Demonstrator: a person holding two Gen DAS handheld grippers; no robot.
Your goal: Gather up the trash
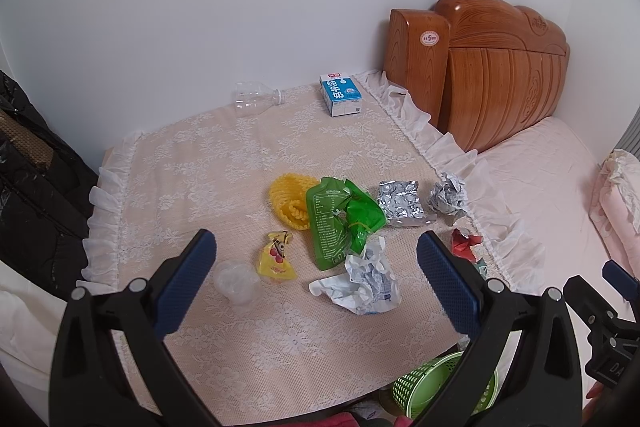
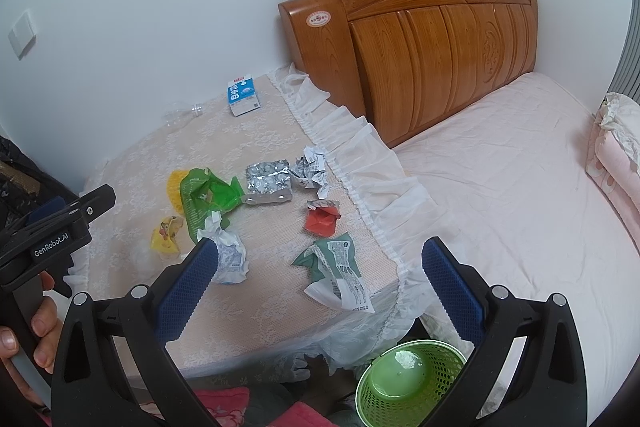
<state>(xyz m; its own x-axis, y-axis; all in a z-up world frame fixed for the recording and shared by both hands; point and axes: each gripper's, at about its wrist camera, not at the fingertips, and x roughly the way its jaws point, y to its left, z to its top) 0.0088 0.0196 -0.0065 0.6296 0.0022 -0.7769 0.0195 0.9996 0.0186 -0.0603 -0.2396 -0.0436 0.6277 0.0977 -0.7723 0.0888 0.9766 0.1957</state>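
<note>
Trash lies scattered on a lace-covered table (image 1: 224,163): a green pouch (image 1: 336,219), yellow foam net (image 1: 286,199), yellow snack wrapper (image 1: 276,259), crumpled white wrapper (image 1: 364,283), clear plastic cup (image 1: 236,283), foil pack (image 1: 400,203), paper ball (image 1: 448,195), red wrapper (image 2: 322,219), green-white wrapper (image 2: 340,267), milk carton (image 1: 340,95) and clear bottle (image 1: 256,99). A green basket (image 2: 408,383) stands on the floor below the table's near edge. My left gripper (image 1: 316,279) is open above the white wrapper. My right gripper (image 2: 320,279) is open above the green-white wrapper.
A wooden headboard (image 2: 436,47) and a pink-sheeted bed (image 2: 520,187) lie to the right of the table. A dark jacket (image 1: 32,163) hangs at the left. A white wall (image 1: 240,7) backs the table. Folded bedding (image 2: 616,163) sits at the far right.
</note>
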